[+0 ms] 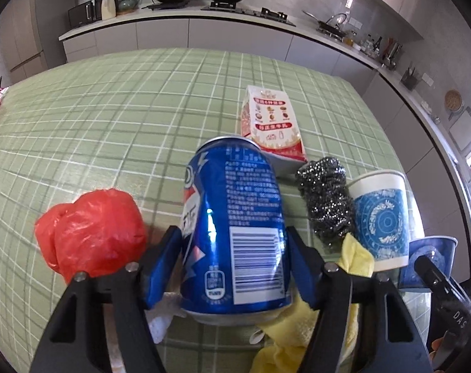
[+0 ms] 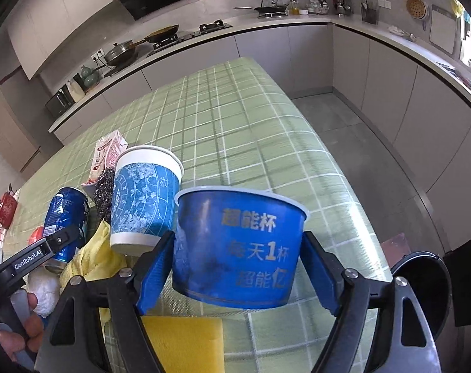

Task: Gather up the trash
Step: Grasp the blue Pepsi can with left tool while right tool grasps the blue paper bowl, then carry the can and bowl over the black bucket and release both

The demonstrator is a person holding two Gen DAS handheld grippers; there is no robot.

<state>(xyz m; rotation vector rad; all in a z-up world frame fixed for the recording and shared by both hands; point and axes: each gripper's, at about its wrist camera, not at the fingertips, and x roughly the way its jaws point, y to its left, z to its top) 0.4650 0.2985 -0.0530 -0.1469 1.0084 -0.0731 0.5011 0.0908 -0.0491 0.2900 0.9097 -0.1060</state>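
A blue drink can (image 1: 235, 217) stands slightly tilted on the green checked tablecloth (image 1: 142, 108). My left gripper (image 1: 232, 233) is shut on it, with a blue pad against each side. A squat blue paper cup (image 2: 238, 242) with gold writing sits between the blue pads of my right gripper (image 2: 238, 236), and both pads touch its sides. The right wrist view also catches the can (image 2: 67, 211) with the left gripper's black finger across it. Other trash lies close by: a red plastic bag (image 1: 89, 233), a milk carton (image 1: 271, 124) and a white and blue paper cup (image 1: 381, 217).
A steel wool ball (image 1: 325, 199), a yellow cloth (image 1: 356, 255) and white tissue (image 1: 157, 323) crowd the near table. A yellow sponge (image 2: 182, 342) lies under the right gripper. The table's right edge (image 2: 344, 168) drops to the floor. A dark round object (image 2: 422, 286) sits beyond it.
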